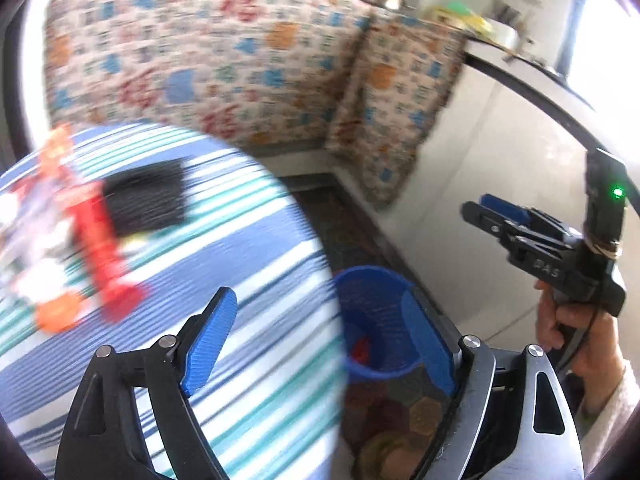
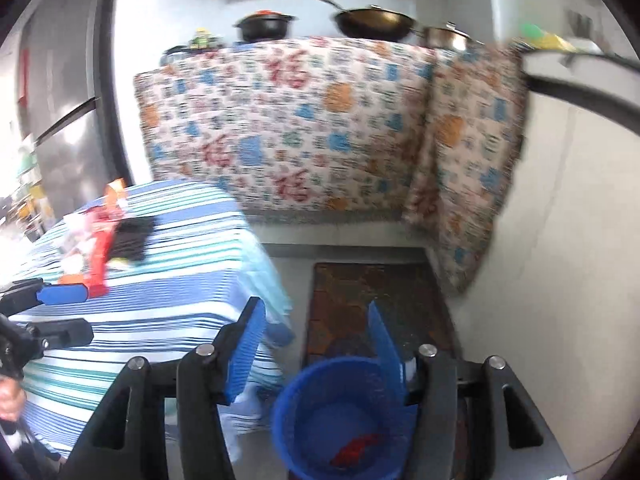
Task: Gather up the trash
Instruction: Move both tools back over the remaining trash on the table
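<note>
Left wrist view:
- Left gripper (image 1: 320,340), black frame with blue ribbed pads: jaws wide apart, nothing between them. One pad hangs over the table edge, the other over the bin.
- Table under a blue, white and teal striped cloth (image 1: 248,280): fills the left half, blurred.
- Long red wrapper (image 1: 102,248): lies on the striped cloth beside a black ribbed rectangular pad (image 1: 146,196).
- Orange and clear packets (image 1: 44,216): heaped at the far left of the cloth, touching the red wrapper; blur hides their detail.
- Round blue plastic mesh waste bin (image 1: 376,300): on the floor just beside the table, with a red scrap (image 1: 362,350) inside.
- Dark patterned floor mat (image 1: 344,224): runs under and behind the bin.
- Right gripper (image 1: 496,216): held in a hand (image 1: 568,324) at right, raised above the bin; whether its jaws are apart cannot be told from here.
- Floral quilted cover (image 1: 208,60): draped over the counter behind.

Right wrist view:
- Right gripper (image 2: 316,344): jaws wide apart and empty, directly above the waste bin (image 2: 304,396).
- Red scrap (image 2: 354,448): at the bottom of the bin.
- Red wrapper (image 2: 100,256) and black pad (image 2: 132,240): on the striped cloth (image 2: 172,320), well apart from the bin.
- Left gripper (image 2: 64,312): enters at left over the cloth.
- Dark wok (image 2: 376,22) and black lidded pot (image 2: 266,26): on top of the floral cover (image 2: 288,120).
</note>
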Tool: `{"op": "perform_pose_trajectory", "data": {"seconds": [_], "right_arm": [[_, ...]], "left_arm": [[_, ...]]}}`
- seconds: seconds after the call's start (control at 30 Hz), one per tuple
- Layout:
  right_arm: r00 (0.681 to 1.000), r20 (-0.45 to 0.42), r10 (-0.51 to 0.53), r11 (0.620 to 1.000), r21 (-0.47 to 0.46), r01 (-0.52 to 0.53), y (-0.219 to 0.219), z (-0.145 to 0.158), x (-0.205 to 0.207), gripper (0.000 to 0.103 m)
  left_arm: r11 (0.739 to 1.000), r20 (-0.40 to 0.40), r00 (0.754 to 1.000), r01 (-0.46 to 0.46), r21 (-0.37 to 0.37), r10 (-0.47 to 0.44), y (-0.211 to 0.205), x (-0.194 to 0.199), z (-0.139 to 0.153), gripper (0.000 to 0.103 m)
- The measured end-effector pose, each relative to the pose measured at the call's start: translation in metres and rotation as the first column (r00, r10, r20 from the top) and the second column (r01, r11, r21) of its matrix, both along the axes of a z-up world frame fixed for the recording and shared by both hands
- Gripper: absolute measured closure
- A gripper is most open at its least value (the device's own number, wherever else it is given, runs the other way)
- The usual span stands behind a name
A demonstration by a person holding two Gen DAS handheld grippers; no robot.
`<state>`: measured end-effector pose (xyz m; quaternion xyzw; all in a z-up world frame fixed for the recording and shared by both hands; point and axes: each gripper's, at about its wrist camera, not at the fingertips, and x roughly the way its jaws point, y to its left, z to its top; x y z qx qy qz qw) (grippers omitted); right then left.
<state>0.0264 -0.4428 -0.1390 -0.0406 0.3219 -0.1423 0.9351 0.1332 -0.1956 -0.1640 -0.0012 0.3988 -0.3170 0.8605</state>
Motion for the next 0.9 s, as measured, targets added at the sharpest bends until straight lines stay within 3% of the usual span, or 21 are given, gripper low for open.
{"op": "perform_pose_trajectory", "data": {"seconds": [0.17,0.33,0.43,0.53,0.6,0.67,0.73,0.9], "right_arm": [[0.980,-0.105,0.168,0.986,0.026,-0.166,0.103,-0.042,0.029,0.046],[0.899,-0.286,0.333,0.942,0.153,-0.300,0.229,-0.113,0.052,0.046],[0.887,-0.349,0.302,0.952,0.159,-0.262,0.282,-0.147,0.084,0.046],[0.925,-0.322,0.205,0.979,0.054,-0.198,0.307,-0.163,0.112,0.038],[0.941,-0.293,0.170,0.985,0.056,-0.161,0.308,-0.166,0.133,0.031],[0.948,-0.291,0.126,0.992,0.067,-0.111,0.306,-0.168,0.157,0.019],[0.948,-0.306,0.086,0.995,0.070,-0.067,0.305,-0.171,0.182,0.000],[0.951,-0.307,0.032,0.998,0.065,-0.012,0.296,-0.170,0.215,0.000]], "left_arm": [[0.980,0.019,0.985,-0.172,0.097,0.171,0.107,0.011,-0.009,0.017],[0.914,0.024,0.925,-0.377,0.152,0.378,0.227,0.035,-0.023,0.017],[0.875,0.036,0.890,-0.453,0.174,0.454,0.270,0.060,-0.030,0.016],[0.852,0.033,0.870,-0.488,0.189,0.491,0.295,0.082,-0.041,0.016],[0.848,0.022,0.866,-0.493,0.193,0.499,0.305,0.095,-0.051,0.016],[0.845,0.017,0.864,-0.496,0.200,0.504,0.307,0.108,-0.058,0.016],[0.838,0.014,0.859,-0.503,0.210,0.512,0.306,0.119,-0.065,0.016],[0.822,0.019,0.851,-0.512,0.250,0.525,0.294,0.131,-0.075,0.014]]}}
